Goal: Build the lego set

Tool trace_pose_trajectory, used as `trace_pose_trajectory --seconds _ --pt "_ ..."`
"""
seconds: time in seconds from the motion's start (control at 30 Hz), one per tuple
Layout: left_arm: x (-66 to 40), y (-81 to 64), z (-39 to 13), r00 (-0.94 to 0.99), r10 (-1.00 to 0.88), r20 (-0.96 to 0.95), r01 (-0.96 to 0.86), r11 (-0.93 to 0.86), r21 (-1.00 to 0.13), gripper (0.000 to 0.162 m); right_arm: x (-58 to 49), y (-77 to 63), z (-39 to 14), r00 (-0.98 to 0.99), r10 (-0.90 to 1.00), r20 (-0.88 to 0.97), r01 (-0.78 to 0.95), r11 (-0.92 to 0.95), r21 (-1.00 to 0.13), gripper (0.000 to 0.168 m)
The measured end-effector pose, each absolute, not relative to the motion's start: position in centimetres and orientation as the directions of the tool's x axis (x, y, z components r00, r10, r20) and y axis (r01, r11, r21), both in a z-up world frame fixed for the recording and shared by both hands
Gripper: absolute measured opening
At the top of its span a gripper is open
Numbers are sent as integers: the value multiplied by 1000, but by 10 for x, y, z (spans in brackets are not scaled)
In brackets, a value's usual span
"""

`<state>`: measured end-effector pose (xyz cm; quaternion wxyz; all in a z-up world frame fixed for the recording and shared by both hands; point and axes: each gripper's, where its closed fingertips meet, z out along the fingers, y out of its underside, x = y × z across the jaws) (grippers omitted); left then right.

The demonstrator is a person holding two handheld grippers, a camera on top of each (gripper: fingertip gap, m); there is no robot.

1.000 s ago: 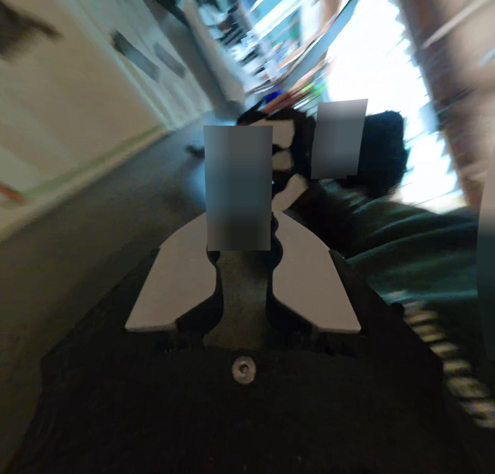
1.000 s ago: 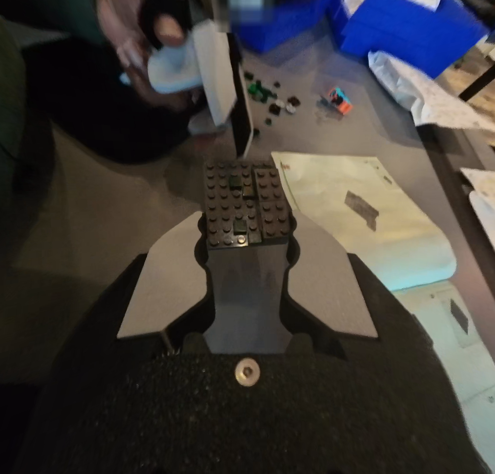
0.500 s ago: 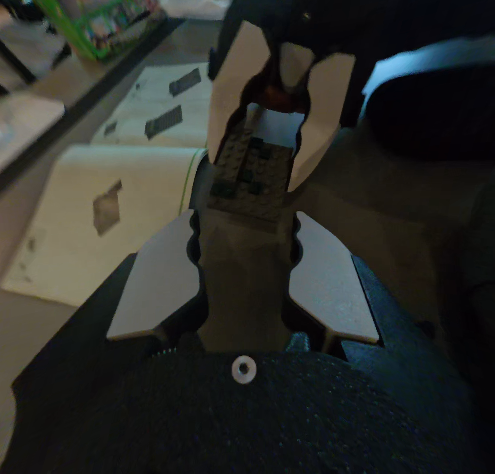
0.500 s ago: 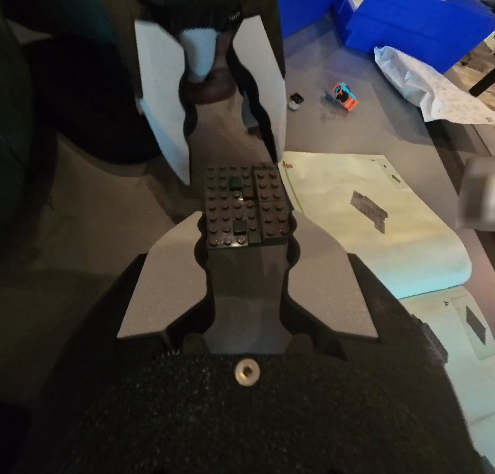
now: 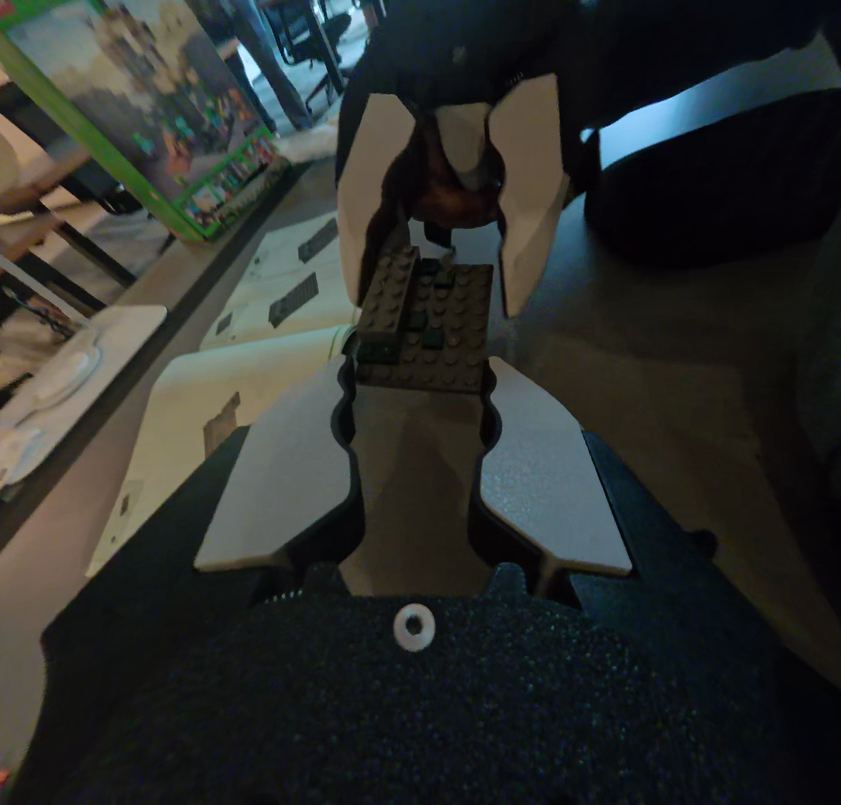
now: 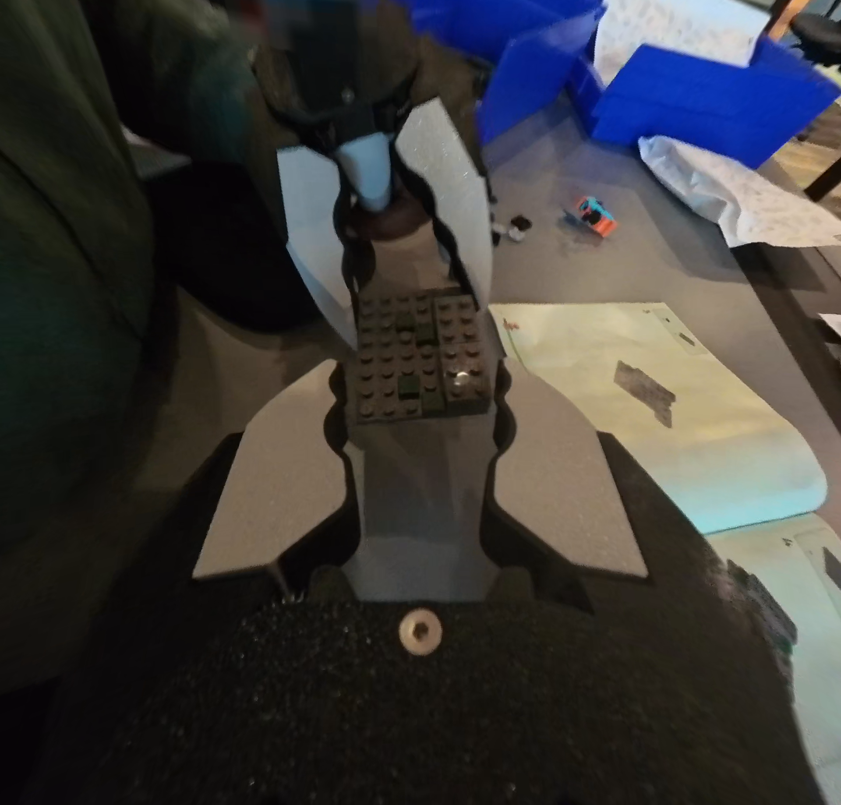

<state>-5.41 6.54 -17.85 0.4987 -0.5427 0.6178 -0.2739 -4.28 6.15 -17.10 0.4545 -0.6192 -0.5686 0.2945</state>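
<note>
Lego plate [image 6: 416, 360] beside instruction booklet [image 6: 637, 401].

Far edge of dark studded plate [image 6: 416, 355] hidden behind opposing tongs [image 6: 409, 301]. Box [image 5: 132, 100] at upper left cut by frame edge. Tiny pieces [image 6: 514, 228] on worktop [image 6: 637, 255], upper right, too small to identify.

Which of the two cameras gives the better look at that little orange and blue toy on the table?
The right wrist view. The small orange and blue toy lies there in the open on the grey table, beyond the lego plate. The left wrist view faces the other way and does not show the toy at all.
</note>
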Motion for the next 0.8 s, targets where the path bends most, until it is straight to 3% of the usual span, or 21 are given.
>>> trace_pose_trajectory --seconds 0.13,0.47,0.8 --pt "-54 58 -170 74 -939 -335 -368 287 -884 53 -41 66 -147 218 968 127 375 37 -926 55" --pt "-54 50 -153 79 -916 -392 -339 345 -875 53 -51 53 -139 173 968 181 431 91 -898 30" --pt "-54 43 -146 71 -912 -403 -327 361 -874 53 -51 47 -131 173 964 201 432 109 -895 25"
